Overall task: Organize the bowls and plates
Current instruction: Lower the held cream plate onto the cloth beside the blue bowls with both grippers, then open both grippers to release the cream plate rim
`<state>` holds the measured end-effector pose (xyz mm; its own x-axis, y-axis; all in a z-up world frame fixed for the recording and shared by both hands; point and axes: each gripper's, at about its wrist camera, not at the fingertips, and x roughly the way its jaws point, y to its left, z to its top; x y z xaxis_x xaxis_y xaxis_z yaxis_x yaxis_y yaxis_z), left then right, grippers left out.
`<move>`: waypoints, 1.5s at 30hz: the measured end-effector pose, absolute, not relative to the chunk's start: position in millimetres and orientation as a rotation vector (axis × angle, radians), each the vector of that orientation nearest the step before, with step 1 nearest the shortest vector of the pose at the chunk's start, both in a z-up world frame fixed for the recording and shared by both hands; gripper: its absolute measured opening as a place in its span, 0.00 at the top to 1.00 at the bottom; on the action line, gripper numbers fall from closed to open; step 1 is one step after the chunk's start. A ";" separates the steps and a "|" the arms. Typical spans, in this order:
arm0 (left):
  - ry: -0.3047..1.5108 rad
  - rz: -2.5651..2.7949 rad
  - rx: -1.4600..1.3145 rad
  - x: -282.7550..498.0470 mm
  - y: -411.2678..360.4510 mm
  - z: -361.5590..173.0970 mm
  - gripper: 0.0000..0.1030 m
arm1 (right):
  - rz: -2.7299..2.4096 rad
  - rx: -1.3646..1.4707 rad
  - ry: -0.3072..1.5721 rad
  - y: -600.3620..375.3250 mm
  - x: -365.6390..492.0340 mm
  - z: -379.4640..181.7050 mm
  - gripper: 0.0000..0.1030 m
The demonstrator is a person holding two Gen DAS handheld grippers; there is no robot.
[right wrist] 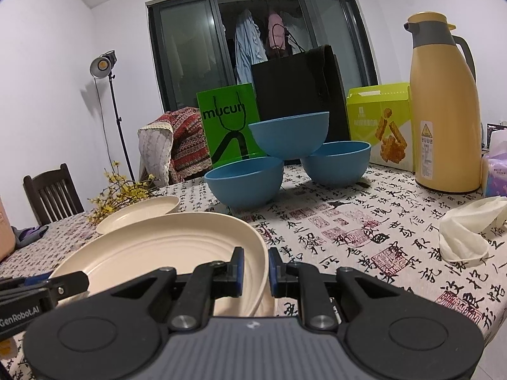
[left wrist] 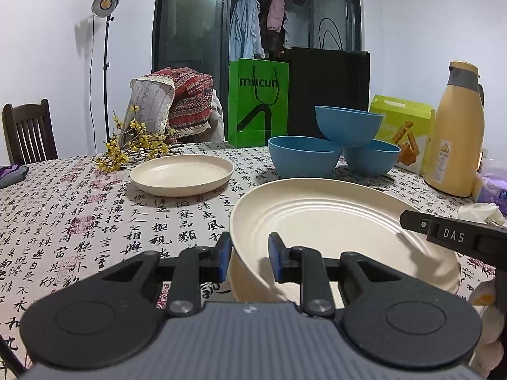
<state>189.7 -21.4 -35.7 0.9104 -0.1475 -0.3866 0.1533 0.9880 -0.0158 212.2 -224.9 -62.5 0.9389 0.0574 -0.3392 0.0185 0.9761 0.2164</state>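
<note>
Left wrist view: left gripper (left wrist: 248,255) jaws narrowed onto the near-left rim of the big cream plate (left wrist: 332,221), one blue pad outside the rim, one inside, so the rim is pinched. Plate is tilted, near edge lifted off the tablecloth (left wrist: 79,221). Right gripper (left wrist: 412,221) comes in from the right edge, finger tip over the plate's right rim. Right wrist view: right gripper (right wrist: 256,264) jaws nearly closed, clamped on the right rim of the same plate (right wrist: 164,247), pads either side of the edge. Left gripper (right wrist: 73,280) visible at the lower left, at the plate's other side. So both grippers hold one plate, front-centre of the table. Second cream plate (left wrist: 182,174) lies flat further back left, beside yellow flowers (left wrist: 133,145). Three blue bowls (left wrist: 345,126) behind: two on the cloth, the third resting on top of both rims. Yellow thermos (right wrist: 443,104) back right, crumpled tissue (right wrist: 469,228) right.
</note>
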 end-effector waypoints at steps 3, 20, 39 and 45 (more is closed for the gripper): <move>0.402 -0.152 0.032 190.6 -23.7 -37.2 0.76 | 0.020 0.220 0.357 -225.9 213.3 -64.8 0.84; 0.471 -0.130 0.088 200.4 -29.0 -48.5 0.76 | 0.015 0.186 0.374 -221.2 217.4 -76.4 0.84; 0.499 -0.110 0.114 204.9 -32.9 -53.1 0.72 | 0.000 0.092 0.351 -213.1 214.9 -82.6 0.84; 0.460 -0.093 0.059 200.3 -24.2 -48.3 0.31 | 0.010 0.128 0.359 -219.5 216.3 -81.5 0.72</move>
